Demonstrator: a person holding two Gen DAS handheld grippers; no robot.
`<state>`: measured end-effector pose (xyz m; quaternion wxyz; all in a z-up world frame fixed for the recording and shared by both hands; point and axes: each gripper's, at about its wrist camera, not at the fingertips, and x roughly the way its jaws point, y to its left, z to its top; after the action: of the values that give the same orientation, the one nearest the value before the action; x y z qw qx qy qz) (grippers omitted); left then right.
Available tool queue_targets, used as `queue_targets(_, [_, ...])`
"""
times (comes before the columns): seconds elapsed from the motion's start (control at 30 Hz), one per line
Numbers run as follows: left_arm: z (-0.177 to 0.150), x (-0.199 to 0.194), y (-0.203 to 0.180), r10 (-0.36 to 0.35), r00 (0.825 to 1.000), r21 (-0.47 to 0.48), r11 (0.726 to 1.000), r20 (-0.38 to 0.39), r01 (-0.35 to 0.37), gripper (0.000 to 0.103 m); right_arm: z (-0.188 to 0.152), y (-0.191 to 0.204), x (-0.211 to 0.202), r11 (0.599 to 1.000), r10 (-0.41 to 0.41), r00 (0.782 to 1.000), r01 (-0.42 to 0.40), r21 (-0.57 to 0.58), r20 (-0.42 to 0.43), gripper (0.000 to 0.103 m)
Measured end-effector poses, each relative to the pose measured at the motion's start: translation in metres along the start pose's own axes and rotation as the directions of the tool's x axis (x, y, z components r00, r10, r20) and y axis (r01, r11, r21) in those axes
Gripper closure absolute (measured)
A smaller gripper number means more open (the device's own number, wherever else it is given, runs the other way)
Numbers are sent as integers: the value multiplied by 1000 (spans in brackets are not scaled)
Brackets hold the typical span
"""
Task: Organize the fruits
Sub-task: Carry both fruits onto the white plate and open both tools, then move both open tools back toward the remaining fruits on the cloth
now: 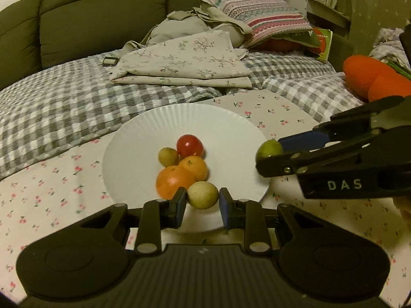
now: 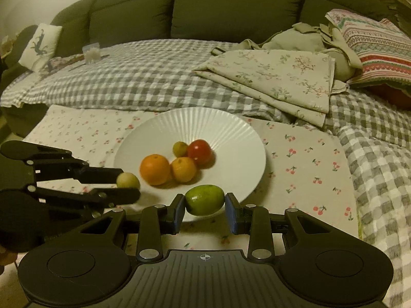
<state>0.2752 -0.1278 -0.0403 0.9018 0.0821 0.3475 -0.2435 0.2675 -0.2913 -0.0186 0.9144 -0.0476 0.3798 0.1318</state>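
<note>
A white ribbed plate (image 1: 226, 125) (image 2: 231, 133) lies on a cherry-print cloth and holds a red tomato (image 1: 190, 145) (image 2: 199, 152), two oranges (image 1: 174, 181) (image 2: 155, 169), and a small green-yellow fruit (image 1: 168, 156) (image 2: 179, 148). My left gripper (image 1: 202, 200) (image 2: 128, 188) is shut on a pale yellow-green fruit (image 1: 203, 195) (image 2: 127, 180) at the plate's near edge. My right gripper (image 2: 205, 205) (image 1: 269, 156) is shut on a green fruit (image 2: 204, 199) (image 1: 269, 148) over the plate's rim.
The cherry-print cloth (image 2: 303, 154) lies on a grey checked bedspread (image 2: 143, 77). Folded floral linen (image 2: 277, 77), a striped pillow (image 2: 377, 43), and an orange cushion (image 1: 372, 77) lie behind. A green sofa back (image 2: 231, 7) stands beyond.
</note>
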Motion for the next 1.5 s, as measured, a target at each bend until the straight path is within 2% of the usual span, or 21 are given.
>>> queue_targets(0.47, [0,19,-7,-7,1000,42,999,14,7,76,4,-11,35,1000,8,1000,-8,8,-26,70])
queue_targets(0.67, [2,15,-2,-44,999,37,998,17,43,60,7,-15,35,998,25,999,-24,63,-19,66])
queue_targets(0.73, [2,11,-1,-36,999,43,998,20,36,59,9,-18,33,996,31,999,-29,87,-13,60])
queue_targets(0.87, [2,-3,7,-39,999,21,999,30,39,58,12,-22,29,993,25,1000,-25,113,-4,59])
queue_targets(1.2, [-1,-39,42,38,999,-68,997,23,-37,57,12,-27,9,984,26,999,-30,173,22,59])
queue_targets(1.33, [-8,-55,55,72,997,-109,992,16,-70,49,11,-19,-4,984,37,999,-42,174,30,59])
queue_targets(1.5, [-17,-74,69,124,992,-153,980,-10,-124,46,8,-5,-21,985,55,998,-61,159,43,59])
